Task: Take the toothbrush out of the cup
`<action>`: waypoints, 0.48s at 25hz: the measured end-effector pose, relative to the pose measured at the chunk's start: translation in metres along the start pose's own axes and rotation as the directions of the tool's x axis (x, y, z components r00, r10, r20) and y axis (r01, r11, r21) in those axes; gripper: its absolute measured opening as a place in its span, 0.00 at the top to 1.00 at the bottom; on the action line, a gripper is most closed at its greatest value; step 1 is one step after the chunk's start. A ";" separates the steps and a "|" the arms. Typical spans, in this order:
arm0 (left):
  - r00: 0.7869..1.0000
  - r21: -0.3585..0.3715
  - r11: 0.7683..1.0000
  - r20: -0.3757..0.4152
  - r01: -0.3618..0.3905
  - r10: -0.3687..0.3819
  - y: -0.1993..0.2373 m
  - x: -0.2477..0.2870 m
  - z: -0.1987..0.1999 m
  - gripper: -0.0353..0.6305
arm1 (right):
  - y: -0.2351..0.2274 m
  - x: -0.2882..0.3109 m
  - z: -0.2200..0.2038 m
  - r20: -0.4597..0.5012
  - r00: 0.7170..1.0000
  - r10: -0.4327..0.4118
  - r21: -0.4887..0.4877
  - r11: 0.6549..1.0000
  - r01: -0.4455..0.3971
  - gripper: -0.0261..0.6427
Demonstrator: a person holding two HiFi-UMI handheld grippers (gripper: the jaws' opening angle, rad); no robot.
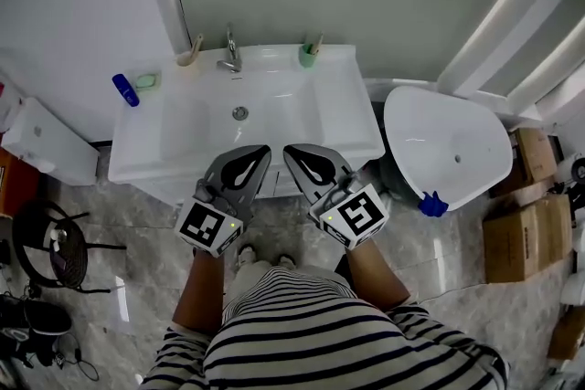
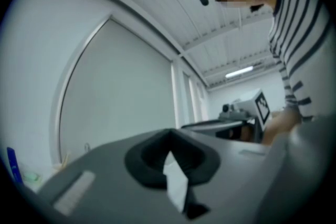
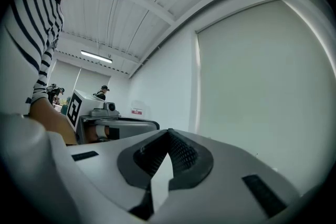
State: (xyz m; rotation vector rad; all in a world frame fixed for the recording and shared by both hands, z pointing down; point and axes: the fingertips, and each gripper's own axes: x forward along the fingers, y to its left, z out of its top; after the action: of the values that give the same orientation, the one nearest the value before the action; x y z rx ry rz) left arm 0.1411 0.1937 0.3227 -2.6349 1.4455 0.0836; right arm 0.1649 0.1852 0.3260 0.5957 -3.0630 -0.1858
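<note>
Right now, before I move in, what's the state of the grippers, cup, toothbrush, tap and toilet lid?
Left gripper: shut, empty.
Right gripper: shut, empty.
Green cup: upright on the sink's back edge.
Toothbrush: in the cup, leaning.
Tap: no water visible.
Toilet lid: down.

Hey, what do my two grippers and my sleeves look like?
The left gripper and right gripper are grey, wedge-shaped shells, each with a black teardrop recess between the jaws. Each bears a white cube with black square markers. The shirt is black-and-white striped; its sleeves leave the forearms bare.
</note>
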 end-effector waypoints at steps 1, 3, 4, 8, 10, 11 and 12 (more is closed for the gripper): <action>1.000 0.003 1.000 0.002 0.001 -0.001 -0.001 0.001 0.001 0.94 | 0.000 -0.001 0.001 0.002 1.000 0.000 -0.002 1.000 0.000 0.95; 1.000 0.006 1.000 0.003 0.002 -0.002 -0.003 0.001 0.002 0.94 | 0.000 -0.003 0.002 0.006 1.000 0.007 0.000 1.000 -0.007 0.95; 1.000 0.007 1.000 0.003 0.001 -0.001 -0.004 0.001 0.002 0.94 | 0.002 -0.003 0.003 0.012 1.000 0.017 0.008 1.000 -0.017 0.95; 1.000 0.012 1.000 0.008 -0.001 0.001 -0.006 0.004 0.003 0.94 | 0.001 -0.006 0.005 0.044 0.999 0.030 0.037 0.999 -0.031 0.95; 1.000 0.014 1.000 0.009 0.001 -0.001 -0.006 0.006 0.004 0.94 | -0.003 -0.007 0.005 0.043 0.999 0.023 0.038 0.999 -0.024 0.95; 1.000 0.015 1.000 0.007 0.001 -0.001 -0.006 0.008 0.003 0.94 | -0.004 -0.007 0.005 0.042 0.999 0.021 0.040 0.999 -0.023 0.95; 1.000 0.016 1.000 0.005 0.000 0.000 -0.006 0.009 0.003 0.94 | -0.006 -0.007 0.004 0.041 0.999 0.020 0.043 0.999 -0.021 0.95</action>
State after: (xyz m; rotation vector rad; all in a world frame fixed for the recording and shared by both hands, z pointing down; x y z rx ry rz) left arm 0.1507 0.1898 0.3195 -2.6203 1.4384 0.0786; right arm 0.1732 0.1830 0.3215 0.5691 -3.1186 -0.1324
